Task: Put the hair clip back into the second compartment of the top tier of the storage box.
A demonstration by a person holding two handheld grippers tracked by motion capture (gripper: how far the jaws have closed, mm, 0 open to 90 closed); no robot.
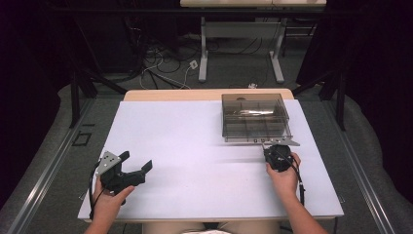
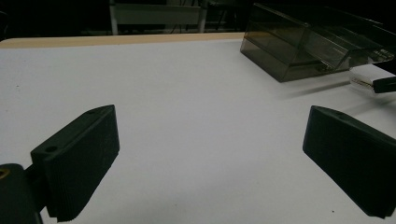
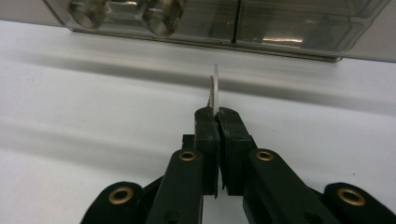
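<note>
One clear smoky plastic box [image 1: 255, 118], straight ahead of the right gripper's [image 3: 216, 112] closed jaws and far off to the right of the left gripper's [image 2: 210, 154] spread jaws. One thin flat strip [image 3: 215, 88], pinched on edge between the right jaws, tip toward the box. Two round knobs [image 3: 161, 16] on the box front, up and left of the right jaws. Two grippers, two hands [image 1: 285, 178], one white tabletop [image 1: 195, 146] under everything. Two table legs [image 1: 203, 48] beyond, on the floor.

surface: white table [image 1: 195, 146] | on it: smoky clear plastic box [image 1: 254, 117], far right part
</note>
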